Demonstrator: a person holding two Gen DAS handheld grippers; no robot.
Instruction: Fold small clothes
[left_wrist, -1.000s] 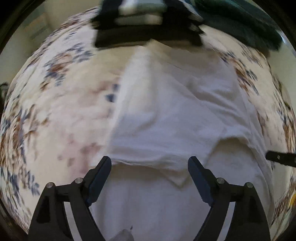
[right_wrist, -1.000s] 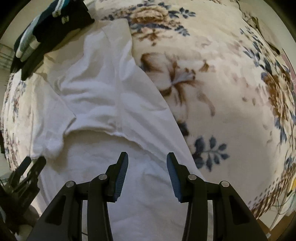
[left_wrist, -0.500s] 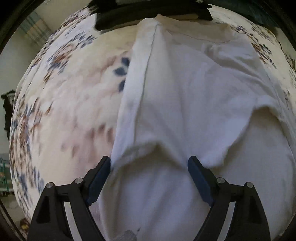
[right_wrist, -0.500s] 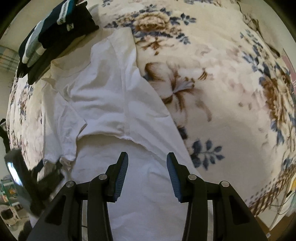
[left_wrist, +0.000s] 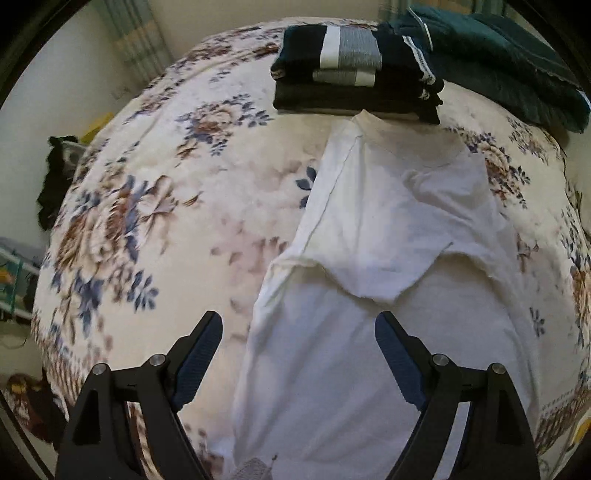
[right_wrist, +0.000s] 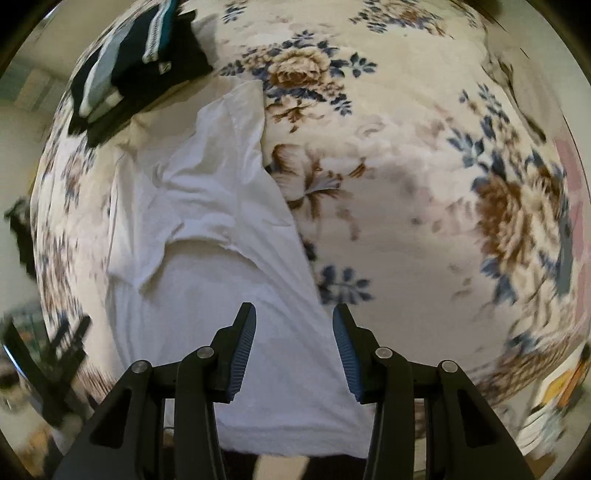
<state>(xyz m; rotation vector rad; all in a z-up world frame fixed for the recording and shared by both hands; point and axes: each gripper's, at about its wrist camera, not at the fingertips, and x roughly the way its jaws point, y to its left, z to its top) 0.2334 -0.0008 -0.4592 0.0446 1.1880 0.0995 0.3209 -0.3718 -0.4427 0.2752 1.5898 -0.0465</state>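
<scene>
A white T-shirt (left_wrist: 373, 332) lies lengthwise on a floral blanket (left_wrist: 147, 221), both sleeves folded inward over its chest, collar at the far end. It also shows in the right wrist view (right_wrist: 221, 295). My left gripper (left_wrist: 297, 350) is open and empty, raised above the shirt's left edge near the hem end. My right gripper (right_wrist: 293, 347) is open and empty above the shirt's right edge. The left gripper shows blurred at the lower left of the right wrist view (right_wrist: 62, 354).
A stack of folded dark clothes (left_wrist: 354, 85) lies just beyond the collar, also in the right wrist view (right_wrist: 133, 74). A dark green garment (left_wrist: 509, 62) lies at the far right. The blanket's near edge (right_wrist: 295, 450) runs close under the hem.
Both grippers have drawn back and up from the shirt, so more of the bed shows. The left one let the left sleeve rest folded on the chest. Both stay open.
</scene>
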